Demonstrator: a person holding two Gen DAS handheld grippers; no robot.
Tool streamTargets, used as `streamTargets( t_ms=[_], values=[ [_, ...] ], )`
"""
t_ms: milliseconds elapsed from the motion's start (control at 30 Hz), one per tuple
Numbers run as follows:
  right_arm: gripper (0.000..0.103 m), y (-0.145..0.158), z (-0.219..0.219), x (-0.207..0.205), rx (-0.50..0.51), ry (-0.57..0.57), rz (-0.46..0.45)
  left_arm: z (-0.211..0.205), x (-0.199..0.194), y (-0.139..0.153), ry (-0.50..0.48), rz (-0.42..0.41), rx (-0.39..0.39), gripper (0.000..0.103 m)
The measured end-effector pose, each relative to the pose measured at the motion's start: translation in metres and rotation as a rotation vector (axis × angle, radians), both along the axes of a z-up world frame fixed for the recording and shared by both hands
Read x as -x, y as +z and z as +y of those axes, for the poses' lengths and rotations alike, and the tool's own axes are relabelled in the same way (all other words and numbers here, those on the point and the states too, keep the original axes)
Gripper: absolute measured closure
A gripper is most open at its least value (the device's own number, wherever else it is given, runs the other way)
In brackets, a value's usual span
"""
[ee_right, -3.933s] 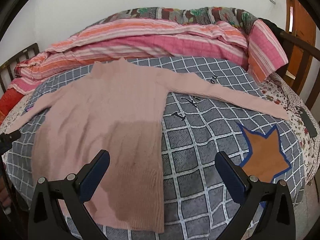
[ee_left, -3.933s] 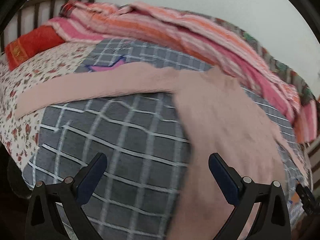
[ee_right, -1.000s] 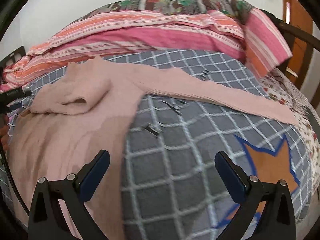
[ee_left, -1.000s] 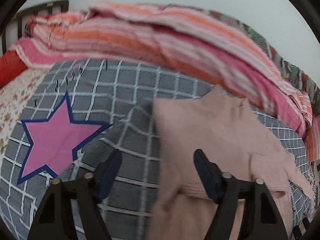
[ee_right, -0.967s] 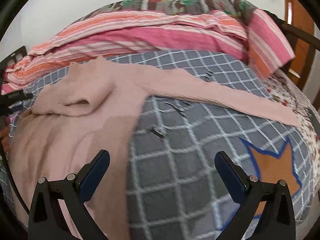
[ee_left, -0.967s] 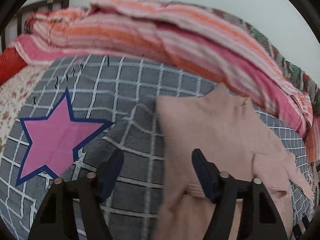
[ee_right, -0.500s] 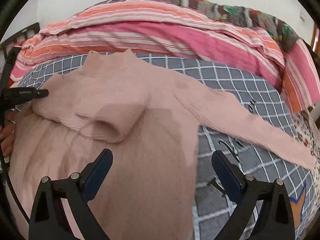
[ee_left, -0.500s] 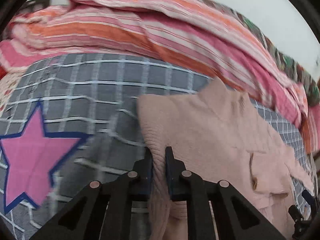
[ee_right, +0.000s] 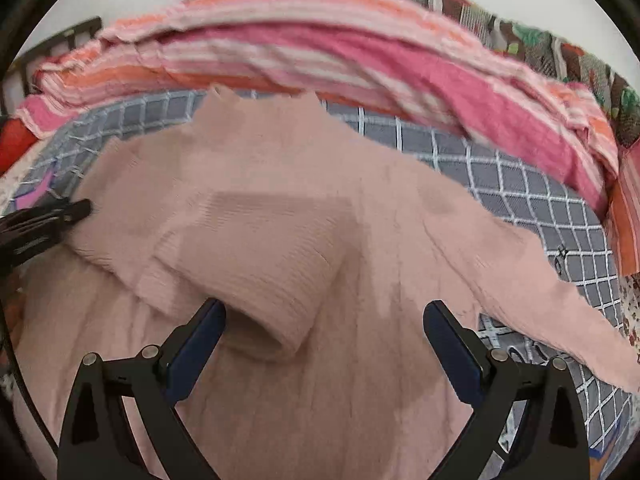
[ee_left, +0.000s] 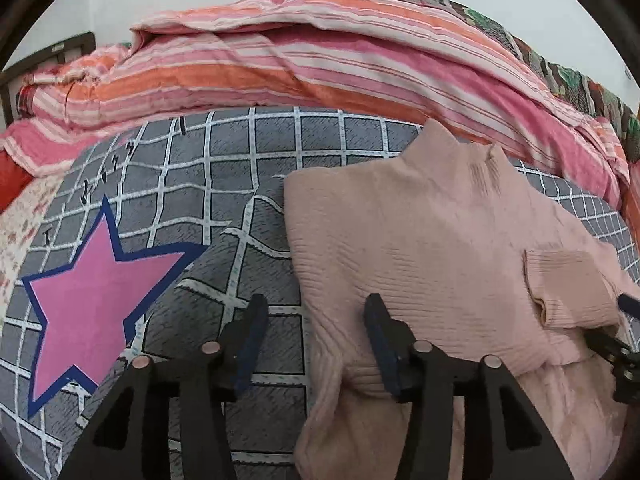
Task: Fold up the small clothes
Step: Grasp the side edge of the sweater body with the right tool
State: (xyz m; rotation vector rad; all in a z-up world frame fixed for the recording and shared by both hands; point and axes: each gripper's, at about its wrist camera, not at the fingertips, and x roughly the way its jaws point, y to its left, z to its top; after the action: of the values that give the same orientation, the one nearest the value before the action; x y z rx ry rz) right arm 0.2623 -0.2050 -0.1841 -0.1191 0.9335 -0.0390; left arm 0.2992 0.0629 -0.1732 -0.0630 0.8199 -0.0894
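Observation:
A pale pink knit sweater [ee_left: 432, 240] lies flat on the grey checked blanket [ee_left: 248, 184]. Its left sleeve [ee_right: 256, 264] is folded across the chest, cuff toward me in the right wrist view. Its other sleeve [ee_right: 532, 276] still stretches out to the right. My left gripper [ee_left: 316, 340] is open and straddles the sweater's folded left edge, holding nothing. My right gripper [ee_right: 324, 344] is open wide just above the folded cuff. The left gripper's fingers [ee_right: 60, 216] show at the left edge of the right wrist view.
A rolled pink and orange striped quilt [ee_left: 320, 64] lies along the far side of the bed. A pink star [ee_left: 92, 292] is printed on the blanket left of the sweater. A dark bed frame [ee_left: 48, 56] stands at far left.
My left gripper was shut on the sweater's left edge half a second ago and has now opened and let go. My right gripper has moved in over the folded sleeve.

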Motion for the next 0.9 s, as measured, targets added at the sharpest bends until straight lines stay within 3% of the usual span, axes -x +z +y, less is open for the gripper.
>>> streamTargets(
  t_ms=[100, 200, 300, 367, 533, 700, 733, 767, 800, 833, 900],
  values=[
    [0.024, 0.006, -0.015, -0.005, -0.026, -0.033, -0.019, 0.008, -0.003, -0.002, -0.003, 0.007, 0.051, 0.052],
    [0.024, 0.020, -0.047, -0.001, -0.056, -0.117, -0.085, 0.007, -0.005, -0.004, -0.006, 0.008, 0.058, 0.049],
    [0.028, 0.019, -0.076, -0.001, -0.145, -0.107, -0.040, 0.002, -0.004, -0.004, -0.008, 0.007, 0.039, 0.048],
    [0.040, 0.017, -0.082, -0.001, -0.138, -0.098, -0.037, 0.001, -0.005, -0.004, -0.009, 0.008, 0.038, 0.047],
    [0.050, 0.014, -0.100, 0.004, -0.130, -0.125, -0.045, 0.005, -0.006, -0.005, -0.013, 0.013, 0.077, 0.046],
    [0.062, 0.007, -0.122, 0.008, -0.204, -0.123, -0.035, 0.007, -0.008, -0.004, -0.014, 0.023, 0.100, 0.045],
    [0.073, 0.009, -0.124, 0.010, -0.212, -0.115, -0.042, 0.007, -0.009, -0.003, -0.009, 0.024, 0.108, 0.045],
    [0.090, 0.010, -0.124, 0.010, -0.220, -0.104, -0.048, 0.008, -0.012, -0.001, -0.004, 0.024, 0.116, 0.045],
    [0.095, 0.011, -0.125, 0.011, -0.235, -0.091, -0.053, 0.008, -0.014, 0.000, 0.000, 0.023, 0.119, 0.046],
    [0.096, 0.013, -0.126, 0.010, -0.248, -0.082, -0.063, 0.008, -0.017, 0.001, 0.007, 0.020, 0.123, 0.050],
    [0.098, 0.018, -0.123, 0.007, -0.248, -0.061, -0.084, 0.008, -0.023, 0.002, -0.007, 0.028, 0.157, 0.083]
  ],
)
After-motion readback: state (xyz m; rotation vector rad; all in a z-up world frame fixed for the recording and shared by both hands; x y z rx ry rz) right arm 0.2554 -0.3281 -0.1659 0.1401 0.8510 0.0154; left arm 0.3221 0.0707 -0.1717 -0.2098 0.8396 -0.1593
